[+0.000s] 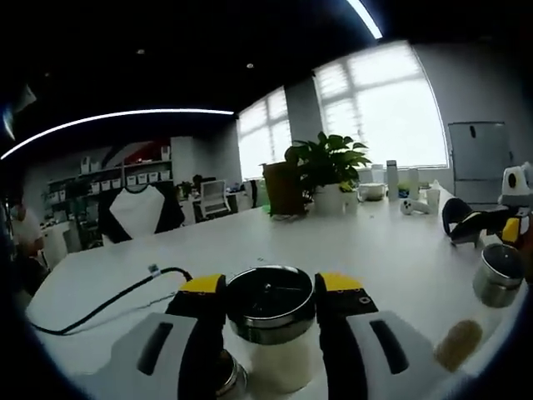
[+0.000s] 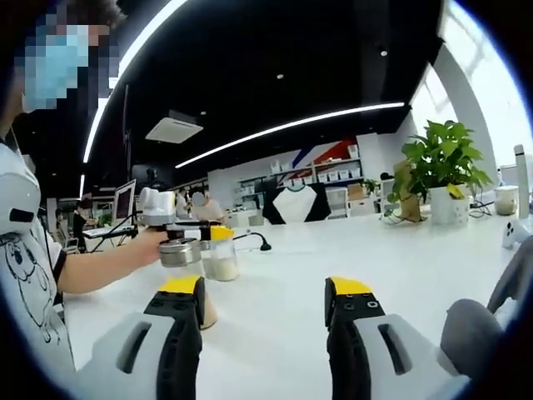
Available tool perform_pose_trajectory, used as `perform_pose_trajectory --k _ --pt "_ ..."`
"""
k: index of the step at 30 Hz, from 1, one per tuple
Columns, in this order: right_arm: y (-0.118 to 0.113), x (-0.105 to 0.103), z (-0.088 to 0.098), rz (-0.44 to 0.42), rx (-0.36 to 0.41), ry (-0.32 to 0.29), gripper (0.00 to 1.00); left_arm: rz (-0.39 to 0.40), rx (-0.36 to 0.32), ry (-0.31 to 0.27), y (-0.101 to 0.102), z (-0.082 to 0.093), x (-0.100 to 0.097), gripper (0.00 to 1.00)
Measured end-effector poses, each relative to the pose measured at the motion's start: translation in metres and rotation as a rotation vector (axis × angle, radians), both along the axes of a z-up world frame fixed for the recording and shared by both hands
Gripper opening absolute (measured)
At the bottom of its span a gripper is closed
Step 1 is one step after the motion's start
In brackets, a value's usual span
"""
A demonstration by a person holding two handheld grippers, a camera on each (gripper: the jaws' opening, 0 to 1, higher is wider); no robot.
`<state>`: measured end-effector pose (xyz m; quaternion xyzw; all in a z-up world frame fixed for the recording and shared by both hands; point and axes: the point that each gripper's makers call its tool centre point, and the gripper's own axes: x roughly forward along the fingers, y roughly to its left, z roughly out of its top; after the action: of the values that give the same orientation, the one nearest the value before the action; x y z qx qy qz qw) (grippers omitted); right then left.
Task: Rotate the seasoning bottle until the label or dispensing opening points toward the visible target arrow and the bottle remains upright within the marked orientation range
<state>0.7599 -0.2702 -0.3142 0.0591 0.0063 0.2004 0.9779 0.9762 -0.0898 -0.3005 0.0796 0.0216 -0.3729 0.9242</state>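
Observation:
The seasoning bottle (image 1: pixel 271 307), with a shiny metal lid and a pale body, stands upright between my left gripper's (image 1: pixel 271 283) yellow-tipped jaws, which are shut on it. In the right gripper view the same bottle (image 2: pixel 221 265) shows pale contents, with the left gripper (image 2: pixel 187 227) on it and a person's hand (image 2: pixel 146 246) behind. My right gripper (image 2: pixel 265 287) stands open over the white table (image 2: pixel 375 258), nothing between its jaws. It also appears at the far right of the left gripper view (image 1: pixel 487 223). No arrow mark is visible.
A second metal-lidded jar (image 1: pixel 500 275) and a brown round pad (image 1: pixel 458 343) lie at the right. Another metal lid (image 2: pixel 179 252) sits beside the held bottle. A black cable (image 1: pixel 108 304) runs left. A potted plant (image 1: pixel 329 167) and cups stand at the far edge.

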Motion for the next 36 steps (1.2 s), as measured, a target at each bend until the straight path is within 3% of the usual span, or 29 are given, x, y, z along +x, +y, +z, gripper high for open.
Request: perform_pose_trajectory --k 4,13,23,36 --pt "0.000 0.000 0.000 -0.001 0.013 -0.002 0.56 -0.006 -0.025 0.022 0.001 0.000 0.001 0.45" --pt "0.001 -0.004 -0.006 0.003 -0.025 0.004 0.53 0.005 -0.031 0.013 -0.003 0.001 0.002 0.44" --pt "0.002 -0.002 -0.006 0.026 0.014 -0.002 0.52 0.013 -0.027 0.013 -0.009 0.003 -0.004 0.43" --pt "0.007 -0.001 -0.001 0.039 0.024 -0.015 0.50 -0.016 -0.043 -0.009 -0.007 0.017 -0.039 0.43"
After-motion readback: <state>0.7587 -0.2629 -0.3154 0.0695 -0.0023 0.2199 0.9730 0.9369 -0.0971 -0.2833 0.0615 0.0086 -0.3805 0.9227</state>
